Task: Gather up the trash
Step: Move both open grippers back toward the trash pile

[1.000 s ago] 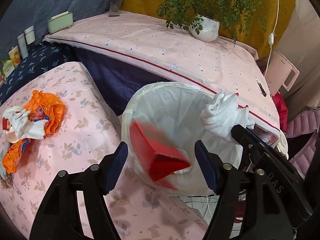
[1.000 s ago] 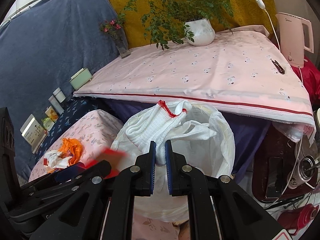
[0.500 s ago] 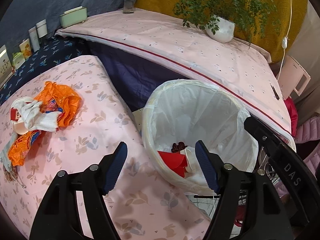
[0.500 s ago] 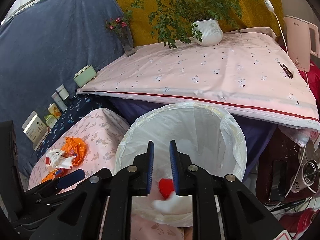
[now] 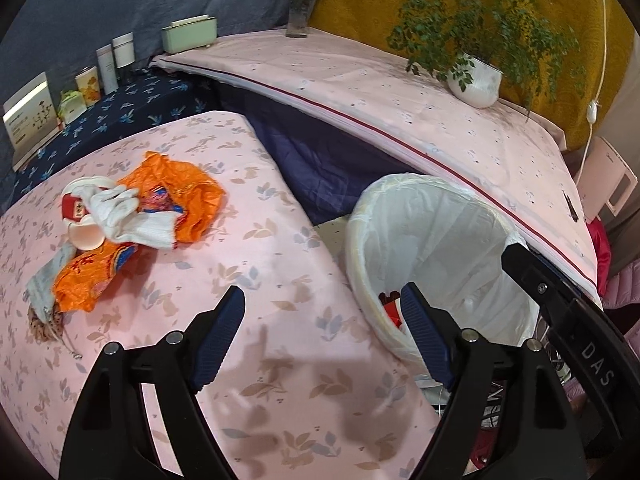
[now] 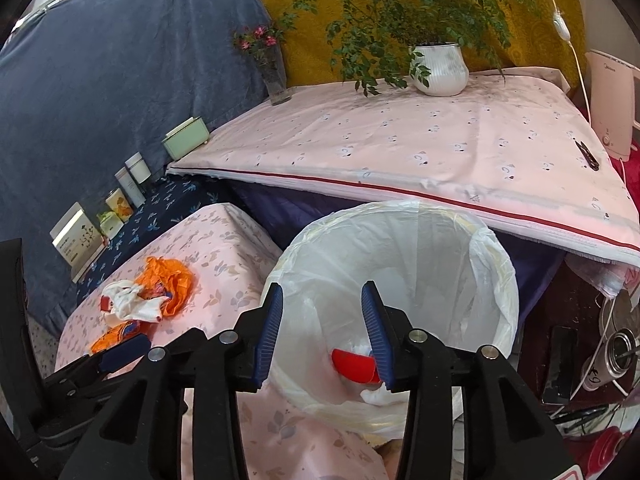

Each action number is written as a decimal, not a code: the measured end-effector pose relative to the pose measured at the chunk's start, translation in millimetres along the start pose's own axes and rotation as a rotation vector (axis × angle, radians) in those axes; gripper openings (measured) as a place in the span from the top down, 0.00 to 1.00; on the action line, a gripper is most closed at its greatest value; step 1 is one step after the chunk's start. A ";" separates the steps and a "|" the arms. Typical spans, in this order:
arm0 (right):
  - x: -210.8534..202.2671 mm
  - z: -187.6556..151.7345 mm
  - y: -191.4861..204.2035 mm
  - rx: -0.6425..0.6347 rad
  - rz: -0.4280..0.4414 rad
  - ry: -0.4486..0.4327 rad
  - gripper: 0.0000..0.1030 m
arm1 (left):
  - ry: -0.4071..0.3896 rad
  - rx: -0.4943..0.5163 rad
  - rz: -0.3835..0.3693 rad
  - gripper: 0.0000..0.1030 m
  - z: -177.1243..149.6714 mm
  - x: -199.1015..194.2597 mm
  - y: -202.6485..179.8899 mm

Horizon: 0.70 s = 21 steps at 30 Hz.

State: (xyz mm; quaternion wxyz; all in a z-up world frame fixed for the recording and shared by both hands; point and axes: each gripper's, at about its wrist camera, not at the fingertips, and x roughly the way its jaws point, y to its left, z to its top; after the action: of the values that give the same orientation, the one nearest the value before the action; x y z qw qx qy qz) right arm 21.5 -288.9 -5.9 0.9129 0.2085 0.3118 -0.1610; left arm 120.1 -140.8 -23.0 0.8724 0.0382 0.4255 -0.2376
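As seen from the left wrist, the left gripper [image 5: 322, 330] is spread wide and empty above the pink floral tabletop [image 5: 276, 272]; the trash pile [image 5: 132, 220] of orange wrapper and white glove lies ahead to its left, the lined trash bin [image 5: 436, 240] just to its right. From the right wrist, the right gripper [image 6: 322, 334] hangs parted and empty over the bin [image 6: 400, 240], a red scrap [image 6: 354, 366] inside beside its right finger.

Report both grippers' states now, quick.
Left gripper: open, holding nothing, over the pink floral cloth.
Right gripper: open, holding nothing, above the white-lined trash bin.
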 end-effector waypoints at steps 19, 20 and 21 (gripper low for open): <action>2.1 -29.0 83.4 -0.131 0.071 0.060 0.52 | -0.036 -0.190 0.131 0.26 -26.5 -31.1 106.8; 2.4 -31.2 88.3 -0.138 0.075 0.063 0.51 | -0.039 -0.199 0.143 0.26 -28.2 -33.4 113.5; 2.4 -33.4 93.2 -0.146 0.079 0.066 0.51 | -0.041 -0.207 0.154 0.26 -29.8 -35.1 119.2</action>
State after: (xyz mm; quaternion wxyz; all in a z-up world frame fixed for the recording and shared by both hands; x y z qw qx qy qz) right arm 46.0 -192.9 -5.3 0.9205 0.1588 0.3442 -0.0950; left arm 133.4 -14.0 -31.5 0.8958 -0.0245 0.4257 -0.1254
